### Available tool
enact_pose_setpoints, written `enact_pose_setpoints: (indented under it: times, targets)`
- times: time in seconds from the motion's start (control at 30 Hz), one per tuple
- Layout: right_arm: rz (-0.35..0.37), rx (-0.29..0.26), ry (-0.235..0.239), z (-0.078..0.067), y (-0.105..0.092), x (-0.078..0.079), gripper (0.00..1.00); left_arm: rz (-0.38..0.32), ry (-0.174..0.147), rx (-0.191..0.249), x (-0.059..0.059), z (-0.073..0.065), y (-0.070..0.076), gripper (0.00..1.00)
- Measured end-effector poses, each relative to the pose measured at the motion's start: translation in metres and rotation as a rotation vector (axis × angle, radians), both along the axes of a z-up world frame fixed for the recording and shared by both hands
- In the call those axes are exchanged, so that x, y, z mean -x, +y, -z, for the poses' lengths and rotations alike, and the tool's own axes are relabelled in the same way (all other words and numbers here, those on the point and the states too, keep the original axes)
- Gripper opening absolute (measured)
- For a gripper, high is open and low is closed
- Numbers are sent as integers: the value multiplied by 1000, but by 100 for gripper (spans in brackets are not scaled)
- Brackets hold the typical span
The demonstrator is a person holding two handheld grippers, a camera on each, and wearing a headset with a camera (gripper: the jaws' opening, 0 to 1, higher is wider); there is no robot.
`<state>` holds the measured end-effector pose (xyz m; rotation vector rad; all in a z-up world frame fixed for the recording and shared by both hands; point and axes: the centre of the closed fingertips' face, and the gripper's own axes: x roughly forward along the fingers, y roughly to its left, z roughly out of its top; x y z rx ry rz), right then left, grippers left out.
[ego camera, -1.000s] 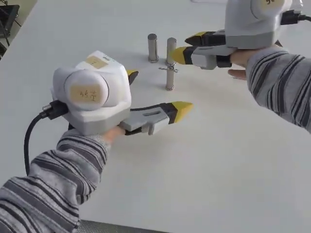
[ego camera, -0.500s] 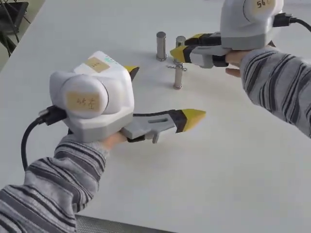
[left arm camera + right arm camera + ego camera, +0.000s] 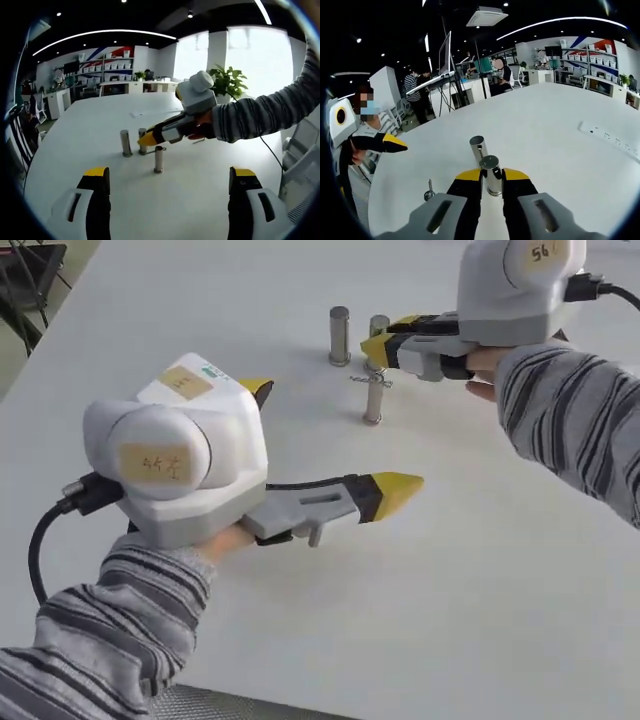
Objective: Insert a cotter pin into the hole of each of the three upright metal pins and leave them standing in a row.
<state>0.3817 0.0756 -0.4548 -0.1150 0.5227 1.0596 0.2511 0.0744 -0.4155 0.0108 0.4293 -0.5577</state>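
Note:
Three upright metal pins stand on the white table (image 3: 480,570). The near pin (image 3: 373,402) (image 3: 158,160) (image 3: 428,193) has a cotter pin (image 3: 371,380) through its top hole. My right gripper (image 3: 377,346) (image 3: 491,176) is shut on the middle pin (image 3: 379,324) (image 3: 490,172) (image 3: 142,135). Just beyond it the far pin (image 3: 340,335) (image 3: 478,146) (image 3: 124,143) stands free. My left gripper (image 3: 327,440) (image 3: 169,173) hovers open in front of the pins, nothing between its jaws.
A white power strip (image 3: 610,136) lies on the table to the right in the right gripper view. People, desks and shelves are beyond the table's far edge. A black cable (image 3: 45,540) trails from my left gripper.
The head camera has shifted, so the pins sit a little to the right in the picture. My right gripper stays at the middle pin. My left gripper has drifted slightly toward me, still open.

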Motion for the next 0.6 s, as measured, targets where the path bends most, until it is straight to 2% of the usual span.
enact_pose_setpoints:
  times: [0.2, 0.33, 0.4, 0.53, 0.6]
  targets:
    - [-5, 25, -42, 0, -4, -2, 8, -5, 2, 2, 0, -1, 1, 99]
    - [19, 42, -43, 0, -8, -4, 8, 1, 12, -5, 1, 1, -1, 99]
    - [23, 76, -72, 0, -11, -3, 8, -1, 14, -9, 0, 2, -1, 99]
    - [48, 86, -97, -5, -19, -4, 8, 3, 16, -9, 1, 2, -2, 98]
    - [60, 108, -121, -8, -25, -4, 8, 12, 16, -4, 2, 1, -4, 98]
